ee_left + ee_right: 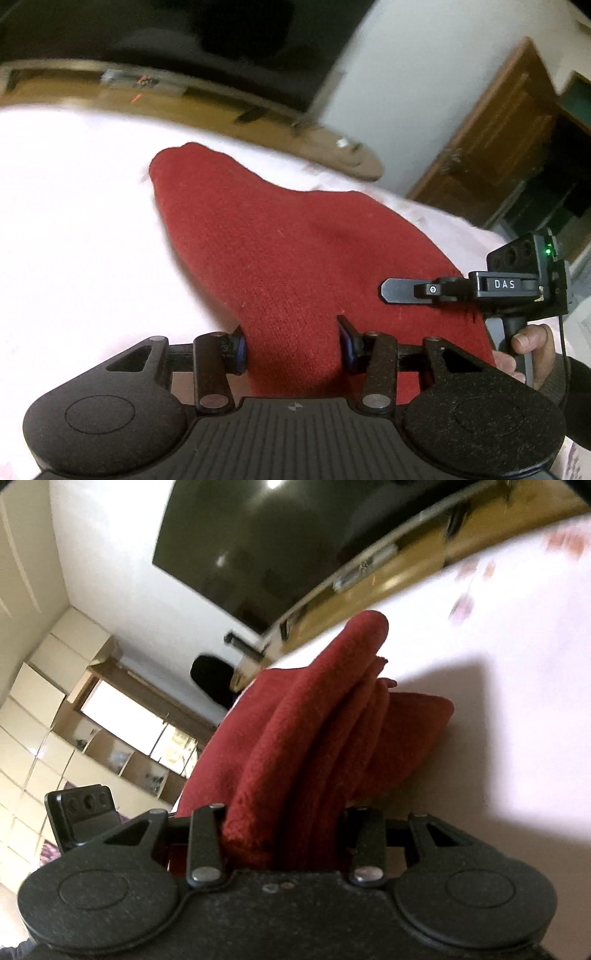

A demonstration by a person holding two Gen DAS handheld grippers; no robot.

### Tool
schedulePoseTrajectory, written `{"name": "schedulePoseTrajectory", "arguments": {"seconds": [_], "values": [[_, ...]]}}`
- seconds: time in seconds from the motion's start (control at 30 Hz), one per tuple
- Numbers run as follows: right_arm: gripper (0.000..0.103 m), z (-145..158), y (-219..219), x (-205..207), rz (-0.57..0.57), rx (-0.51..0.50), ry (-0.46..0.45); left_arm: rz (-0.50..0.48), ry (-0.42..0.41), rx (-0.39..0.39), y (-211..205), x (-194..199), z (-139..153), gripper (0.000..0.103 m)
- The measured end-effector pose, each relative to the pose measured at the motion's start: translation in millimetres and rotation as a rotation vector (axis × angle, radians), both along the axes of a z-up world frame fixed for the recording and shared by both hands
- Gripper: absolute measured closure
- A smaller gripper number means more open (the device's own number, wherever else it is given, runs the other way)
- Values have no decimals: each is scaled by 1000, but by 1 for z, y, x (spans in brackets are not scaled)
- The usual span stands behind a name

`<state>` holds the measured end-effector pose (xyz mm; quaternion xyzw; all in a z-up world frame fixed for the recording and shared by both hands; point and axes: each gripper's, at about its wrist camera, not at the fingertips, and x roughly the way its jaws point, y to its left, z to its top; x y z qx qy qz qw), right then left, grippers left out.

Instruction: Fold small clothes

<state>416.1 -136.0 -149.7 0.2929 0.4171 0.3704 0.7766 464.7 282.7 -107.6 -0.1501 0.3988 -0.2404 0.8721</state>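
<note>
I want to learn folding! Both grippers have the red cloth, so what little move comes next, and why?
Probably carry the held edge over toward the far end. Both the left gripper and right gripper pinch the cloth at its near edge, while its far part still lies on the white bed.

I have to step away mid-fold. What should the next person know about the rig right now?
Left claw: shut on the near edge of the red knit garment.
Right claw: shut on a bunched part of the same garment.
Garment: one end lifted by both claws, the far end trailing on the white bed cover.
Done: both grips taken.
Left: lay it flat, fold it.
</note>
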Motion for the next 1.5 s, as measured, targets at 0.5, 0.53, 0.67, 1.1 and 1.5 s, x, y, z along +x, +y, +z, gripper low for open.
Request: {"name": "schedulePoseTrajectory", "arguments": {"seconds": [0.5, 0.53, 0.67, 1.1, 1.5], "values": [[62, 54, 2, -31, -141, -280, -290, 125, -219, -7, 17, -31, 22, 26], [63, 57, 15, -33, -104, -336, -334, 108, -209, 20, 8, -24, 15, 26], [78, 21, 63, -32, -14, -660, -366, 60, -175, 86, 0, -11, -13, 26], [79, 15, 56, -44, -119, -634, -329, 71, -226, 133, -7, -26, -7, 26], [22, 68, 41, -131, -257, -616, -253, 319, -143, 183, 29, -148, 29, 0]]}}
